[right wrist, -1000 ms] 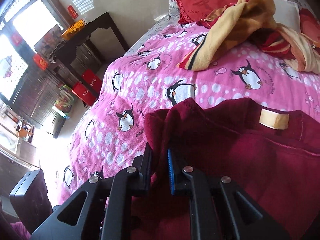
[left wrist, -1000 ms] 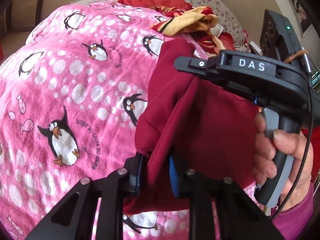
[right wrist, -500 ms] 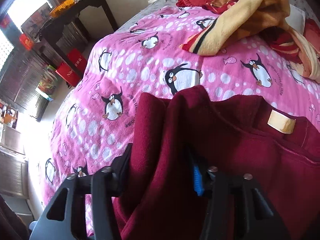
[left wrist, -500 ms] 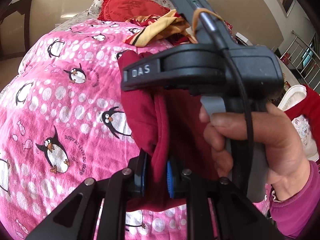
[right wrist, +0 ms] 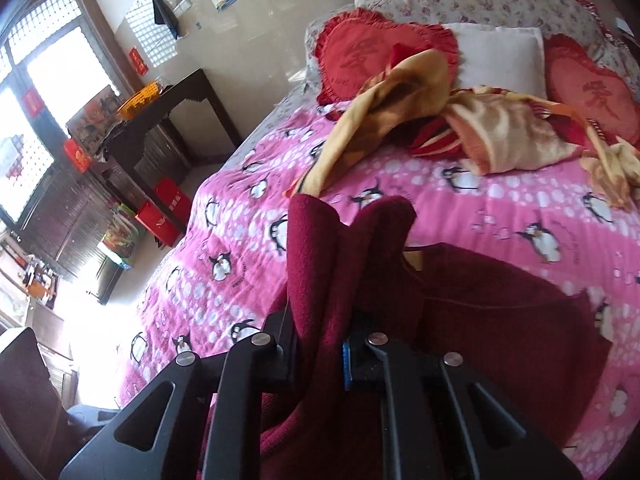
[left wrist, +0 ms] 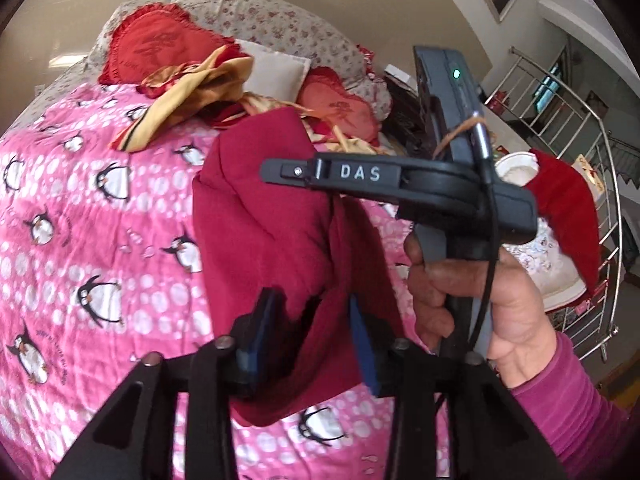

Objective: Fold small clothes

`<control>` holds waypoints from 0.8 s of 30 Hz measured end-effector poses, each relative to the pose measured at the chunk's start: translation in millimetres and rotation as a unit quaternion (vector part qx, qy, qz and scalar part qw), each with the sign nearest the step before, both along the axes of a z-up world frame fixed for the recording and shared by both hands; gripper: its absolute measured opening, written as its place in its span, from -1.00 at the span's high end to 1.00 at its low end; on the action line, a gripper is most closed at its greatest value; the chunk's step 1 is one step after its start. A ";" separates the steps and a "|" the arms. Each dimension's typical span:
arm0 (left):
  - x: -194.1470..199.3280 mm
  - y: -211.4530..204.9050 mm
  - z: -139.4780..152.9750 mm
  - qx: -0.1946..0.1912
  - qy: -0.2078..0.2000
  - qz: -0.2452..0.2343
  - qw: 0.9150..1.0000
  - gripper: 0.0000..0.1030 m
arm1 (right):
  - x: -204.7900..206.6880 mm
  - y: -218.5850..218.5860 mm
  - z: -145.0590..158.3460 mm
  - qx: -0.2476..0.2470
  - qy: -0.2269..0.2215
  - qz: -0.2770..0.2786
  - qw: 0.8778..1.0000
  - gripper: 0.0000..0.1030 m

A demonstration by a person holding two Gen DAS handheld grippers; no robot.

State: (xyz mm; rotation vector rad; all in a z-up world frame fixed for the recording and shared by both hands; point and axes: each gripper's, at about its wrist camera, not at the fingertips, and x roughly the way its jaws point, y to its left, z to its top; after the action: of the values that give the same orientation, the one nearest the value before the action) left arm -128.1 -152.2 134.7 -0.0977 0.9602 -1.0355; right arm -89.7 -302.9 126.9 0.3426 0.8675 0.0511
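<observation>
A dark red garment [left wrist: 272, 240] hangs above the pink penguin bedspread [left wrist: 80, 240]. My left gripper [left wrist: 310, 336] has its jaws spread apart, and the red cloth hangs loosely between the blue pads. The right gripper's body, marked DAS, [left wrist: 400, 184] crosses the left wrist view in a person's hand, its fingers hidden in the cloth. In the right wrist view my right gripper [right wrist: 320, 356] is shut on a bunched fold of the garment [right wrist: 340, 264], which trails to the right over the bedspread [right wrist: 248, 240].
A yellow and red blanket [right wrist: 420, 120] lies crumpled at the head of the bed by red heart cushions [right wrist: 360, 56] and a white pillow [right wrist: 500, 52]. A dark wooden desk [right wrist: 160, 120] stands left of the bed. A metal railing [left wrist: 560, 120] is at right.
My left gripper has opened; its jaws were clamped on the red cloth before. The right gripper has lifted and turned while holding the garment, bunching the cloth higher.
</observation>
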 end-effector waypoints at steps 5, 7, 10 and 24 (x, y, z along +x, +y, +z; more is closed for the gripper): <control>-12.6 -16.7 10.3 -0.009 -0.005 -0.017 1.000 -0.55 | -48.3 -74.5 -9.9 -0.003 0.013 -0.060 0.998 0.88; -17.8 -22.3 6.2 0.013 -0.021 -0.013 1.000 -0.56 | -64.8 -98.3 -22.1 0.008 0.019 -0.081 0.996 0.88; -22.8 -36.6 -11.3 0.077 -0.040 -0.005 0.996 -0.56 | -86.0 -125.8 -51.6 -0.008 0.037 -0.111 0.993 0.88; -35.4 -69.8 -81.5 0.189 -0.071 -0.036 0.979 -0.55 | -149.8 -96.7 -17.4 0.007 -0.019 -0.086 0.996 0.62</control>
State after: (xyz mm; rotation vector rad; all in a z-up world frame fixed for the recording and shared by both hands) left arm -163.5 -222.0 53.2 0.3241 1.0181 -0.8965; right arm -239.6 -399.6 109.5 0.4263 0.7967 -0.0964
